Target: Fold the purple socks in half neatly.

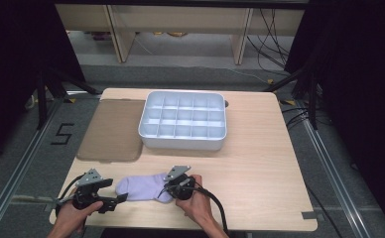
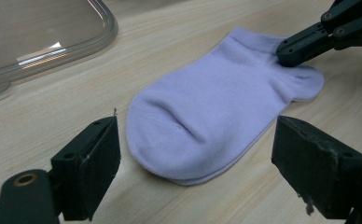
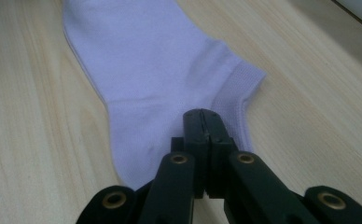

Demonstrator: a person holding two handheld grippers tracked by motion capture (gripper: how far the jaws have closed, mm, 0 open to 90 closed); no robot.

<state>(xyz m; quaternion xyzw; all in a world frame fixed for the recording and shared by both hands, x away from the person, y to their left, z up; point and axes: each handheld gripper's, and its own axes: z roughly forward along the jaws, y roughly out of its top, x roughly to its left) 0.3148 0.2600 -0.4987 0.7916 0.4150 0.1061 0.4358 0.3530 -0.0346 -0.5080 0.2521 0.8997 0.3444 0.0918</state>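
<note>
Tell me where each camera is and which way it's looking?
High view: above the person's side, looking forward and down at the table, divided tray, both hands.
Left gripper view: on the left gripper, facing the sock's toe; open fingers show.
Right gripper view: on the right gripper, fingers shut at the sock's heel.
All three share the lilac sock.

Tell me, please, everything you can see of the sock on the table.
The sock is a pale lilac ankle sock of soft knit with a ribbed cuff, lying flat on the wooden table near its front edge. The right gripper presses shut at its heel end; the left gripper stands open around its toe.
</note>
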